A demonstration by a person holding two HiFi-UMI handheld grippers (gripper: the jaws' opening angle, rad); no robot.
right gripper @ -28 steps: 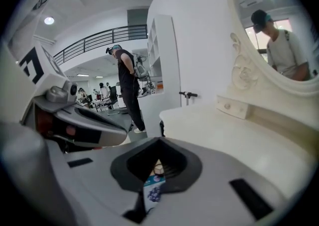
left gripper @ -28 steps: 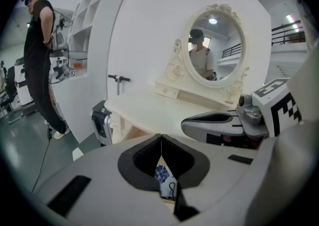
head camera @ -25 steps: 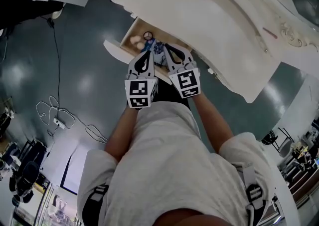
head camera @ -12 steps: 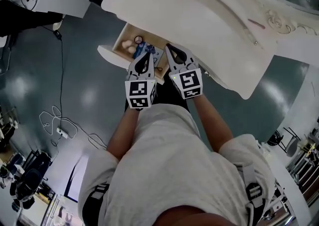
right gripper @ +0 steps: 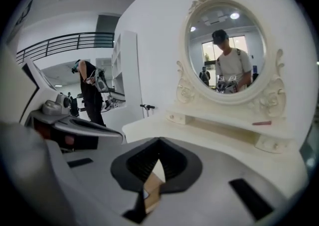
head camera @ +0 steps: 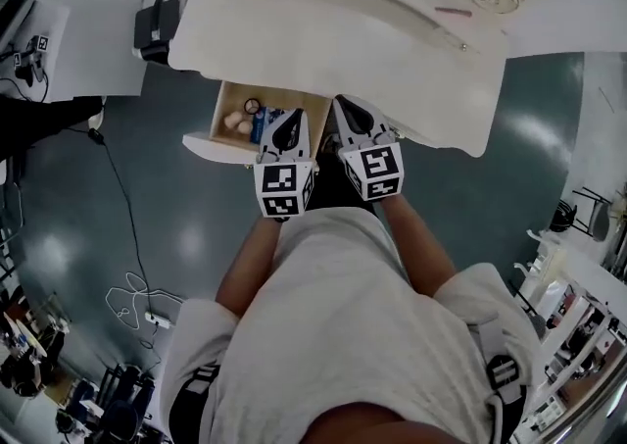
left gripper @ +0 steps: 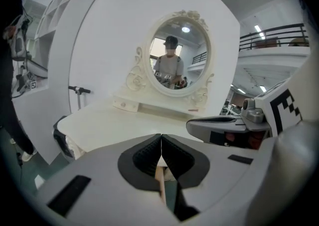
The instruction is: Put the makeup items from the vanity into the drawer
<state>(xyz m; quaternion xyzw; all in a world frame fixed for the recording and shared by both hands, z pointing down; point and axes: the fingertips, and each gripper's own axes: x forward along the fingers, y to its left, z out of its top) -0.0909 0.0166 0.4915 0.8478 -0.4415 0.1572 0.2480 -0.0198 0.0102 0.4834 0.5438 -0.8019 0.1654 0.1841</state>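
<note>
Both sets of jaws were pressed together, empty: left gripper [head camera: 291, 119] and right gripper [head camera: 345, 105] hung at the open drawer [head camera: 230, 91], makeup items [head camera: 245, 120] just beside the left's tips. The pink stick [head camera: 453, 12] well ahead on the vanity [head camera: 323, 50] might get forgotten if the drawer were shut now.

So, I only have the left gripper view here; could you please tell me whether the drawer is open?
Observer: Yes. In the head view the drawer stands open below the vanity top.
Operator: Thank you. Is anything lying in it?
Observer: Two pale round items, a black ring and a blue item lie inside.
Operator: And how is the right tool?
Observer: The right tool is shut, with nothing between its pads.
</note>
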